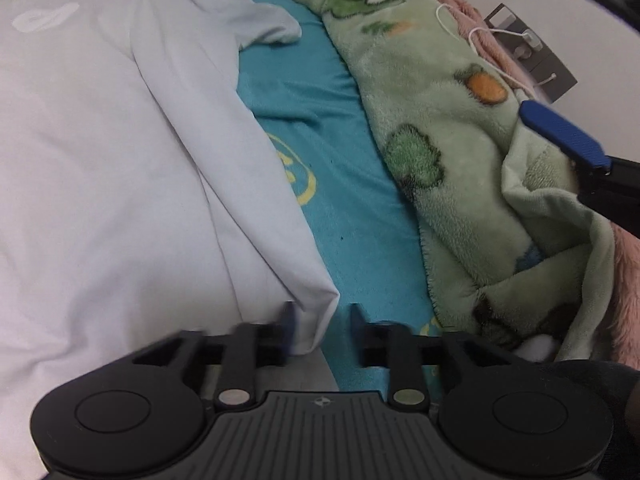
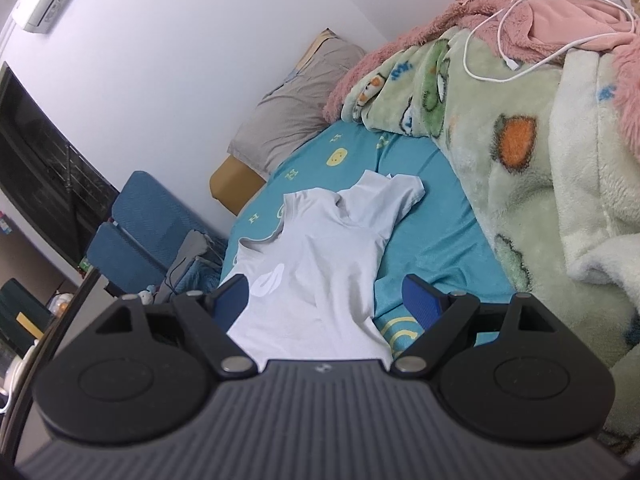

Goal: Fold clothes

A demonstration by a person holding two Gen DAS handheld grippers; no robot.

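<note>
A white T-shirt (image 1: 100, 140) lies spread on the teal bedsheet (image 1: 340, 208), collar far away, its right side folded inward. My left gripper (image 1: 320, 328) is open, its jaws low on either side of the shirt's near right hem corner (image 1: 320, 304), blurred by motion. In the right wrist view the shirt (image 2: 320, 264) lies below and ahead, its sleeve (image 2: 392, 196) folded over. My right gripper (image 2: 328, 300) is wide open and empty, held above the shirt's near end. One blue finger of the right gripper (image 1: 560, 132) shows at the right of the left wrist view.
A green cartoon fleece blanket (image 1: 460, 120) and a pink fuzzy blanket (image 2: 560, 20) with a white cable (image 2: 520, 64) are piled along the bed's right side. A grey pillow (image 2: 296, 116) lies at the head. Blue chairs (image 2: 140, 232) stand left of the bed.
</note>
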